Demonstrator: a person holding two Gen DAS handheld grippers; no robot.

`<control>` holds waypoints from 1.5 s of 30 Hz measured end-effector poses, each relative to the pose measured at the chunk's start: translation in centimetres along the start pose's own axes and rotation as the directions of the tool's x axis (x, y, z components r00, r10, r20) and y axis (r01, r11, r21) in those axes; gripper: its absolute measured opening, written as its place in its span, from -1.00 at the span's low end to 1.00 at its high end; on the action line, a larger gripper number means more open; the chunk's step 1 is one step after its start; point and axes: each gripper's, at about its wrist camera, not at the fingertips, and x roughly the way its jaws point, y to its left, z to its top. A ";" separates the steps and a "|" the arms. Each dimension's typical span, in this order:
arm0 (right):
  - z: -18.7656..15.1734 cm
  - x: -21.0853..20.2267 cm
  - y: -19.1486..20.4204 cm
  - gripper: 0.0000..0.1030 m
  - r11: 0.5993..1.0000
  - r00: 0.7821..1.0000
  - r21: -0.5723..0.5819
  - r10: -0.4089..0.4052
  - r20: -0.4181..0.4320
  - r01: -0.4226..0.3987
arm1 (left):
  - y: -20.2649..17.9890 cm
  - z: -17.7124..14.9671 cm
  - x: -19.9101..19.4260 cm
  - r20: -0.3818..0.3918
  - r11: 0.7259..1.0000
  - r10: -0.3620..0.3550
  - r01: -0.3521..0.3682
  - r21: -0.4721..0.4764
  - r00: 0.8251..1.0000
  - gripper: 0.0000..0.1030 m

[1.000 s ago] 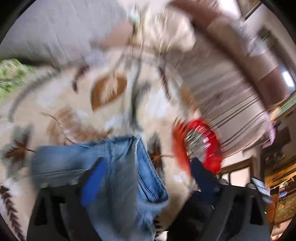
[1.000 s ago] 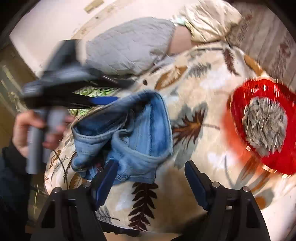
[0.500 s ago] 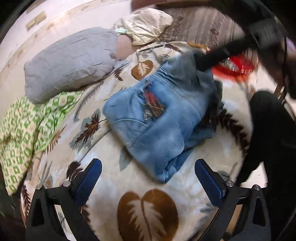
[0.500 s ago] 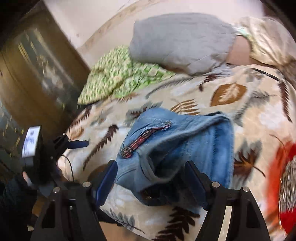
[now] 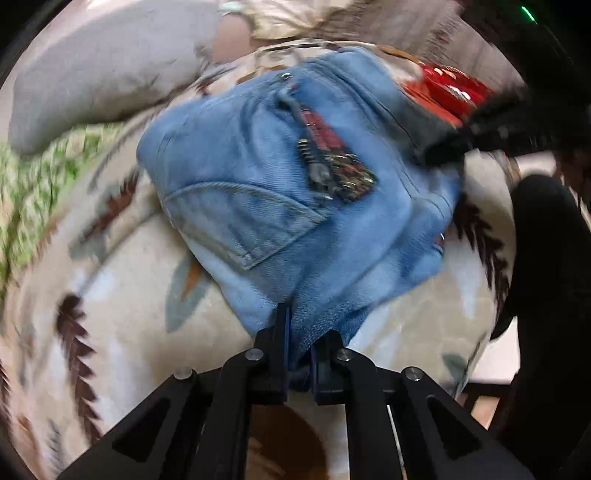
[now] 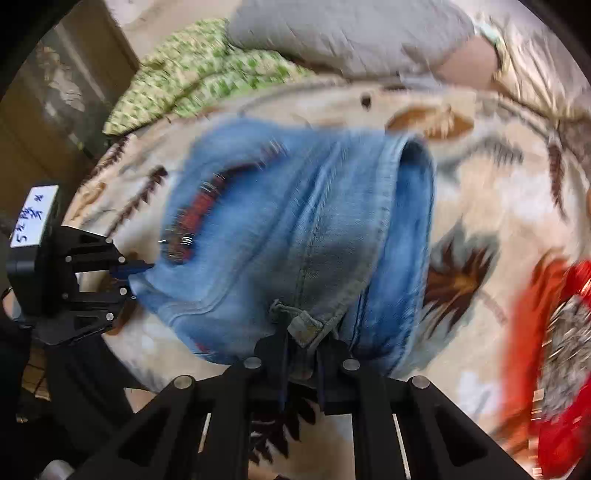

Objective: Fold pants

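Observation:
Light blue denim pants (image 5: 295, 206) lie bundled on a leaf-print blanket (image 5: 129, 314), with a red beaded patch facing up. My left gripper (image 5: 298, 332) has its jaws closing tight on the near edge of the denim, which is pinched between the pads. In the right wrist view the pants (image 6: 295, 229) fill the middle. There my right gripper (image 6: 303, 343) is shut on the waistband by a belt loop. The left gripper (image 6: 136, 267) shows at the pants' left edge. The right gripper (image 5: 447, 147) is a dark blur at their far right side.
A grey pillow (image 6: 351, 33) and a green patterned cloth (image 6: 192, 77) lie at the back of the bed. A red dish (image 6: 554, 350) holding grey seeds sits to the right of the pants. A person's dark leg (image 5: 546, 240) stands by the bed's right edge.
Both grippers came down onto the pants and went from wide open to shut on the denim. The bundle now fills more of each view.

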 end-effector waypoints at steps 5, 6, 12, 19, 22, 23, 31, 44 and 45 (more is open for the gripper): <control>-0.1 -0.9 0.0 -0.29 1.000 0.999 -0.003 0.000 0.032 0.000 | 0.4 0.0 -2.4 -0.015 0.999 0.035 -0.035 -0.024 0.999 0.49; -0.2 -1.6 0.0 -0.11 1.000 0.999 0.003 0.017 0.038 -0.017 | 0.6 -0.3 -3.5 0.009 0.998 0.038 -0.038 -0.044 0.999 0.67; -1.9 -6.3 -4.1 0.77 0.969 0.983 0.214 0.092 0.160 -0.126 | 6.0 0.2 -8.0 0.146 0.937 -0.089 0.133 -0.324 0.985 0.93; -2.2 -0.6 -7.7 0.78 0.764 0.925 0.526 0.349 0.152 -0.374 | 8.1 4.2 -2.6 0.094 0.825 -0.207 0.225 -0.519 0.974 0.94; -1.9 1.5 -7.1 0.78 0.776 0.939 0.539 0.330 0.096 -0.328 | 8.1 4.7 0.1 0.064 0.809 -0.238 0.235 -0.540 0.969 0.96; -2.1 2.1 -7.2 0.78 0.769 0.938 0.549 0.335 0.088 -0.326 | 8.4 4.8 0.7 0.067 0.795 -0.248 0.243 -0.556 0.966 1.00; -2.5 2.8 -7.5 0.78 0.729 0.914 0.565 0.383 0.131 -0.387 | 8.6 4.3 2.4 0.107 0.700 -0.346 0.333 -0.632 0.932 1.00; -0.5 1.2 -4.5 -0.09 0.849 0.937 0.397 0.298 0.183 -0.347 | 5.0 5.4 -1.8 0.184 0.815 -0.294 0.346 -0.464 0.938 -0.26; -0.3 0.3 -3.9 -0.10 0.862 0.936 0.369 0.294 0.193 -0.347 | 5.1 5.3 -2.8 0.198 0.822 -0.282 0.343 -0.454 0.939 -0.26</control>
